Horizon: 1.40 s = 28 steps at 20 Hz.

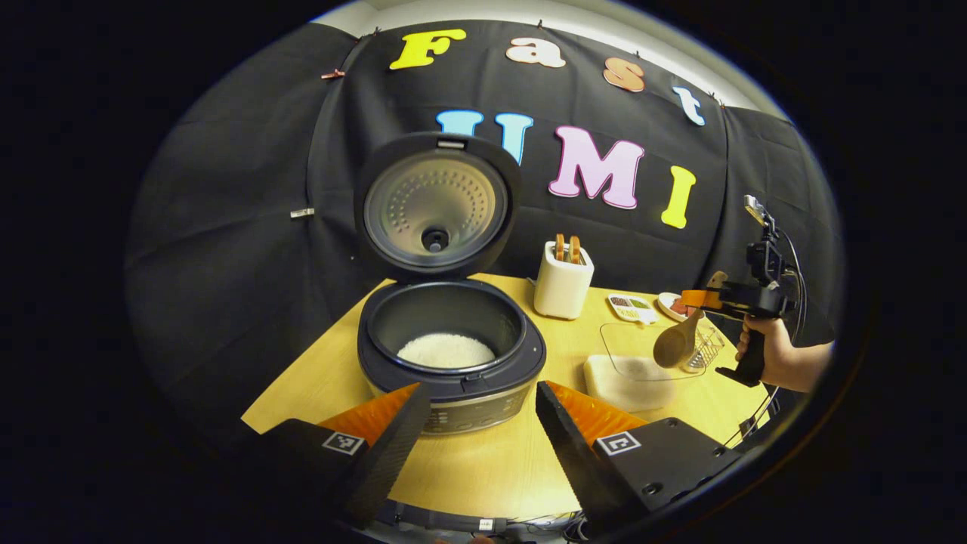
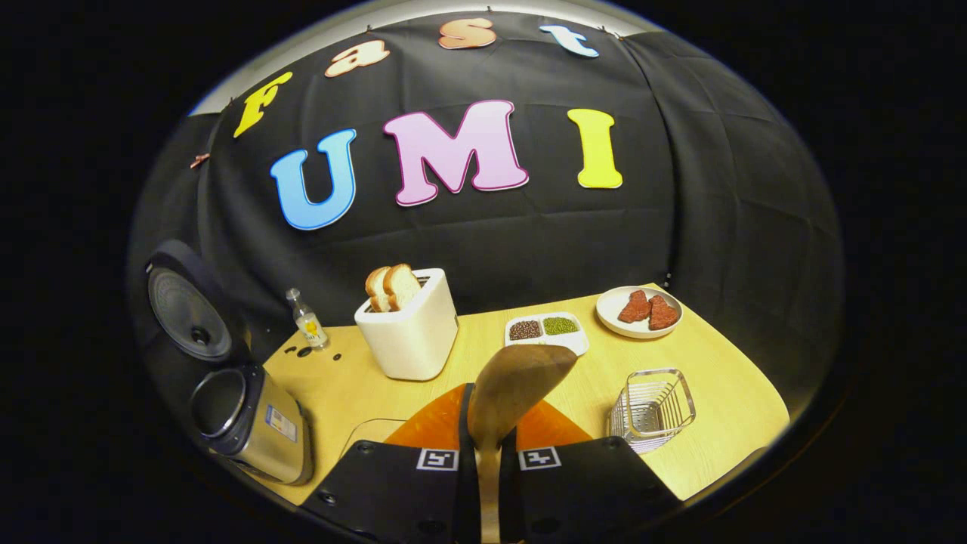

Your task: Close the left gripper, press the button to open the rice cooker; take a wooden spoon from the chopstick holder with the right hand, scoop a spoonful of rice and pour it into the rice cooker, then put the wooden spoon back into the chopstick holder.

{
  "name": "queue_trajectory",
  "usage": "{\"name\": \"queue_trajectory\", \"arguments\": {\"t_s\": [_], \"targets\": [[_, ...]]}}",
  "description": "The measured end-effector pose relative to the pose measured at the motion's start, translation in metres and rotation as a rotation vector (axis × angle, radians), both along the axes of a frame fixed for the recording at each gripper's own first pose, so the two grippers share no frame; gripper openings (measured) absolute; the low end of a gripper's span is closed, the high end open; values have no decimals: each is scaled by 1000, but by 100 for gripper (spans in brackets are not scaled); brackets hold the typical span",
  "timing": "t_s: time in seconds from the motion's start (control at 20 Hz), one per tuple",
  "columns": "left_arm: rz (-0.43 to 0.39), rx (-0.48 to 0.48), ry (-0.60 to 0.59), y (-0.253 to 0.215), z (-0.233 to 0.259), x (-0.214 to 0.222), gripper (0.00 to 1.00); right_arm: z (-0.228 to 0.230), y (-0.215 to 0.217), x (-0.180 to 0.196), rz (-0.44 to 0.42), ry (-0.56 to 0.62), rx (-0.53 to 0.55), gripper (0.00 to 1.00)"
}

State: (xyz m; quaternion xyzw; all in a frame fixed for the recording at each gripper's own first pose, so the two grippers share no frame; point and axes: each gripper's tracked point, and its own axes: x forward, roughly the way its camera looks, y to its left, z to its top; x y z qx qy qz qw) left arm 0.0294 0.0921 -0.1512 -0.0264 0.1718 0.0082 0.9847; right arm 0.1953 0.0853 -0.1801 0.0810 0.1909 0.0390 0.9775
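In the right gripper view, the right gripper (image 2: 487,446) is seen clamped on the handle of the wooden spoon (image 2: 514,385), both fingers pressed against it and the bowl of the spoon raised ahead of the fingertips. Beyond the spoon, a divided dish of beans (image 2: 545,331) is set on the wooden table (image 2: 725,408), with a white toaster (image 2: 412,332) holding two bread slices to its left and a plate (image 2: 638,311) with red pieces to its far right. The wire chopstick holder (image 2: 653,408) stands near, to the right of the spoon. At the far left the rice cooker (image 2: 242,423) is seen with its lid (image 2: 189,302) raised, and a small bottle (image 2: 308,321) stands between it and the toaster.

In the left gripper view, the left gripper (image 1: 476,423) is held wide open with nothing between its fingers, and the front of the rice cooker (image 1: 453,355) lies just past the fingertips. The lid (image 1: 437,204) is stood upright and white rice (image 1: 446,350) is seen in the pot. To the right, a clear container of rice (image 1: 631,374) rests on the table (image 1: 483,468). Over its far right edge the spoon (image 1: 676,340) is carried in the right gripper (image 1: 706,298), which is grasped by a hand (image 1: 778,355), the spoon bowl hanging downward and just beside the chopstick holder (image 1: 704,349).
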Motion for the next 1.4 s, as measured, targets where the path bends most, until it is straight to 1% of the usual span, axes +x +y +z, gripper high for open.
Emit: {"name": "queue_trajectory", "arguments": {"t_s": [0.05,0.2,0.3,0.35,0.4,0.6,0.65,0.7,0.75,0.85,0.95,1.15,1.4], "targets": [[2,4,16,3,-7,0,95,-8,0,3,-8,2,-3,13],[11,1,40,8,-20,2,96,-32,-6,6,-45,15,-26,14],[14,-6,38,11,-20,5,96,-39,-1,5,-62,11,4,14],[17,-6,37,12,-19,6,93,-41,3,3,-66,10,13,14],[19,-6,34,14,-19,8,96,-44,7,0,-69,15,23,14],[19,-13,23,15,-14,13,96,-53,37,-16,-61,64,114,14],[18,-14,20,14,-12,13,93,-55,43,-18,-57,75,131,14],[16,-13,18,13,-12,13,96,-53,47,-20,-59,77,142,14],[13,-14,17,11,-11,12,96,-54,49,-21,-59,85,157,14],[7,-19,19,9,-12,11,96,-54,55,-22,-71,113,222,14],[3,-23,20,8,-13,9,96,-57,60,-23,-100,156,324,14],[4,-31,11,9,-8,9,96,-58,57,-27,-160,219,495,14],[10,-25,-14,15,3,11,96,-54,50,-41,-211,269,663,14]]}}
